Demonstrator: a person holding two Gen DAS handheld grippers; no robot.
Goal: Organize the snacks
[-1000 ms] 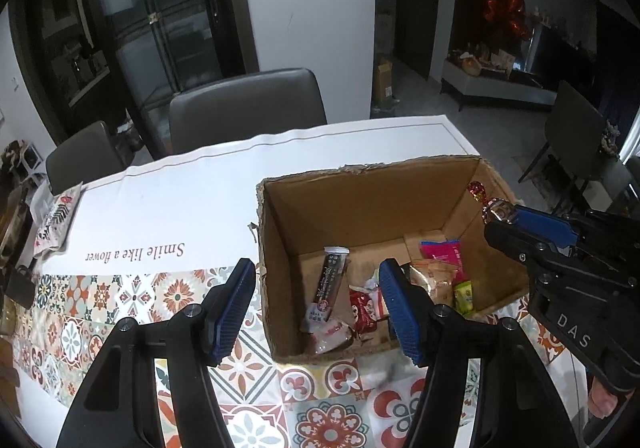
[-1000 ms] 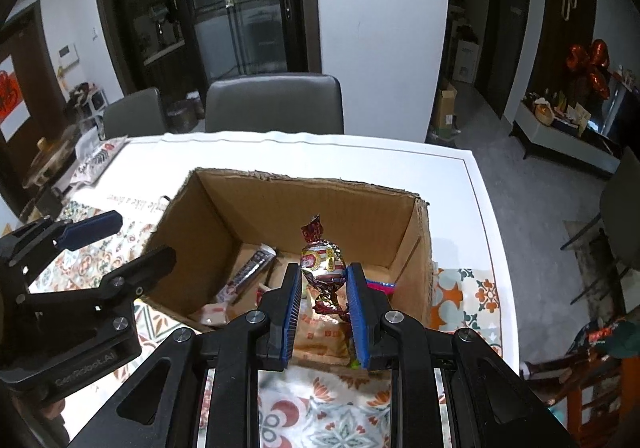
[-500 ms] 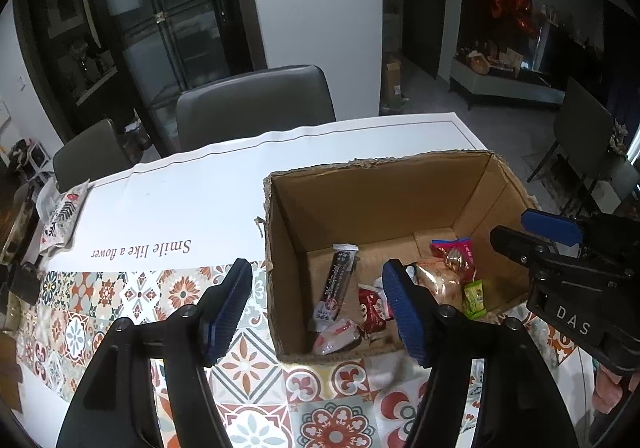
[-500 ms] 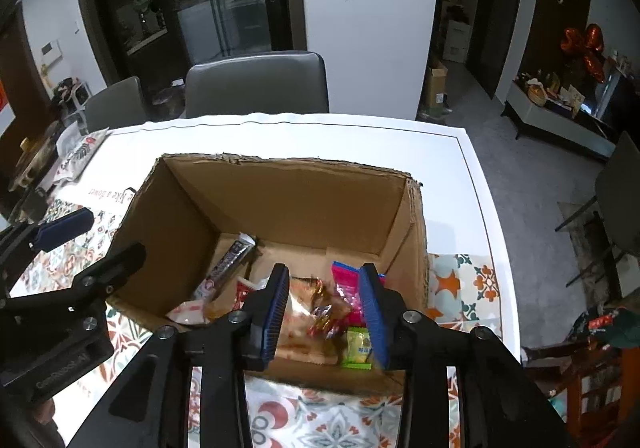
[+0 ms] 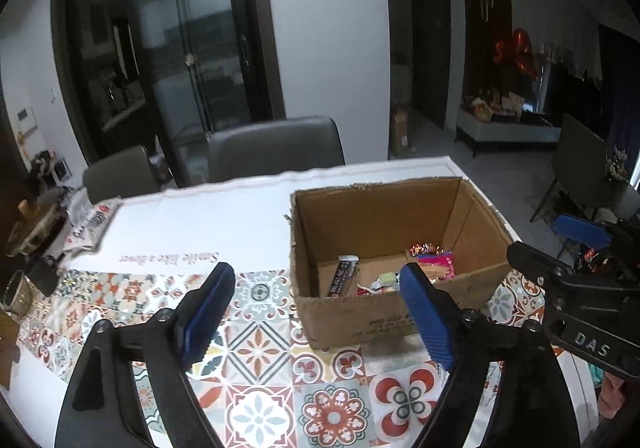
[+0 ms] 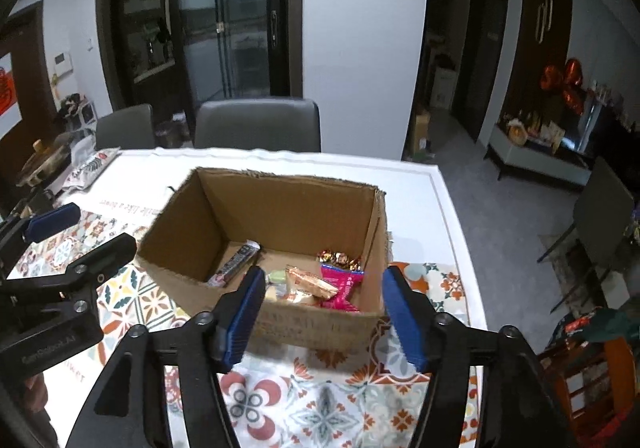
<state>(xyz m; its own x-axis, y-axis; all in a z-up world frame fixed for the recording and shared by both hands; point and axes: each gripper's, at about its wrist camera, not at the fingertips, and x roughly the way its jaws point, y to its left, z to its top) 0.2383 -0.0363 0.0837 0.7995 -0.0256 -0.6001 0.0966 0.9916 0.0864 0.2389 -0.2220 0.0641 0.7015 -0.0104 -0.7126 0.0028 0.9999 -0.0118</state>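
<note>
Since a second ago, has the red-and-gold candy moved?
Yes. The red-and-gold candy left the right gripper, whose jaws have just been opening, and now lies inside the cardboard box.

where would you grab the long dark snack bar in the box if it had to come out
Grip the dark snack bar across its narrow width near the upper end, coming from above. It leans against the cardboard box wall, so that end sits clear of the other snacks.

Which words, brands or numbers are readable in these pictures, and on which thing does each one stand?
"Smile like a flower": white tablecloth, seen upside down.
"DAS": black body of the right gripper.
"GenRobot.AI": black body of the left gripper, faint, partly guessed.
Print on the brown cardboard box: blurred, unreadable.
Labels on the long dark snack bar and the pink snack packet: too small.
</note>
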